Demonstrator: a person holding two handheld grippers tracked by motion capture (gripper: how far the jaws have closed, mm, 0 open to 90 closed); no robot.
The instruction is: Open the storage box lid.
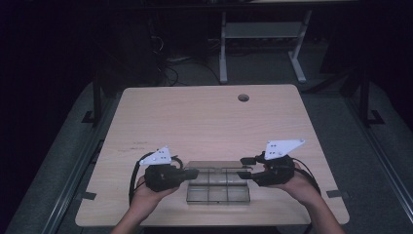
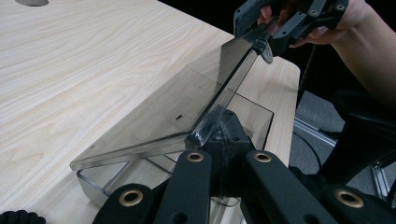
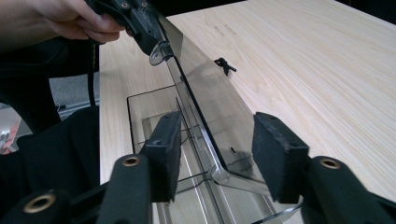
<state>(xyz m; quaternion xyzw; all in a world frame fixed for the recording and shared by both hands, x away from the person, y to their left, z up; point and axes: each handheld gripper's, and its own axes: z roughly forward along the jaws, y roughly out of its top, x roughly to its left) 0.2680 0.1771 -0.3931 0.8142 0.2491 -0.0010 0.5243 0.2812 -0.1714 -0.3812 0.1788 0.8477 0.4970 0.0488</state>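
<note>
The left tool point(image 2: 224, 140) is clenched on the near corner of a smoky clear lid point(image 2: 187, 100), which stands tilted open above a clear compartment box point(image 1: 218, 186). The right tool point(image 3: 217, 149) is released, its pads either side of the lid's other end without pressing it; in the left gripper view its jaws sit at the lid's far corner. The box lies near the front edge of the wooden counter point(image 1: 204, 117), between the person's two hands.
</note>
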